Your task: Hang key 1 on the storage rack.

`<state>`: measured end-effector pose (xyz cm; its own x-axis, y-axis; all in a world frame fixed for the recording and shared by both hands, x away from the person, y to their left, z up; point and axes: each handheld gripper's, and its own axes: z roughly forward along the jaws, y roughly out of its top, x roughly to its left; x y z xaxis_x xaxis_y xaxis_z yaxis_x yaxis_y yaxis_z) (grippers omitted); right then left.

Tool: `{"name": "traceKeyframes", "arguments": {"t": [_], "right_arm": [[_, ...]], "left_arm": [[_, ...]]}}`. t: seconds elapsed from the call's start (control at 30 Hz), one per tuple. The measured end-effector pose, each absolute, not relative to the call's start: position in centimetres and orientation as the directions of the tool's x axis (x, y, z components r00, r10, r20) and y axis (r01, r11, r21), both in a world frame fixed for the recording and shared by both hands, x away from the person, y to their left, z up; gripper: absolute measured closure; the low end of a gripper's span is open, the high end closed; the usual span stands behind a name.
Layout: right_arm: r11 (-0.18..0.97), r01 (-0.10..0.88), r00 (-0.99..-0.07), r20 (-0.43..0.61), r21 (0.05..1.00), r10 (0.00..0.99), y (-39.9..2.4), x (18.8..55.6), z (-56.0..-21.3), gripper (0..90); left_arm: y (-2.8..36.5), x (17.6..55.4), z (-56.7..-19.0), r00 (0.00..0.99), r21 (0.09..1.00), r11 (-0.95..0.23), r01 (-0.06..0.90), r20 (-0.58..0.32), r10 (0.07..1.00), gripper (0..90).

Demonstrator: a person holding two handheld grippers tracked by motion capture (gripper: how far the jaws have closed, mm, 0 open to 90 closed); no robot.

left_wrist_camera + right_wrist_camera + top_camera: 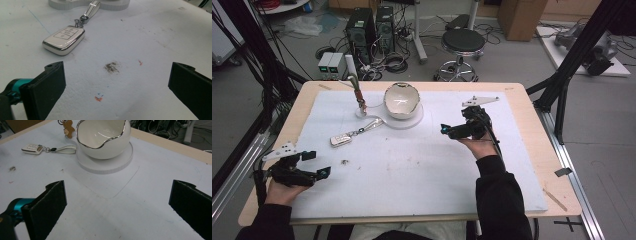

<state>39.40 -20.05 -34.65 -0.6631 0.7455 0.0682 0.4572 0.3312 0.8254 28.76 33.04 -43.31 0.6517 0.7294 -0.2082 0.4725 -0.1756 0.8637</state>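
With both grippers wide and empty, key fob (63, 39) lies flat on worktop (422, 165) ahead of left gripper (314, 164) — approach low, straddle the fob's body, not the strap.

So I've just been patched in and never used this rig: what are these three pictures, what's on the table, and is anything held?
No robot arm here: a person holds a two-jaw tool in each hand. The high view looks down on the white foam-covered table, with the left gripper at lower left and the right gripper at mid right. The other two pictures come from cameras riding on each gripper, looking out between its own black jaws.

On the table lie a white and silver car key fob with a white strap, and a white egg-shaped bowl with a silver rim standing on a round white base. A small stand with a brown hanging charm is beside the bowl.

Both grippers are open and hold nothing.
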Motion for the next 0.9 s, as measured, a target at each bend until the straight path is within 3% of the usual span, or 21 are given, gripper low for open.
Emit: {"name": "traceKeyframes", "arguments": {"t": [0.9], "right_arm": [[0.290,0.490,-0.626,0.100,0.822,0.773,-24.5,36.4,-38.4,0.6]], "left_arm": [[33.0,28.8,-43.3,0.651,0.863,-0.174,0.474,-0.210,0.730,1.7]]}}
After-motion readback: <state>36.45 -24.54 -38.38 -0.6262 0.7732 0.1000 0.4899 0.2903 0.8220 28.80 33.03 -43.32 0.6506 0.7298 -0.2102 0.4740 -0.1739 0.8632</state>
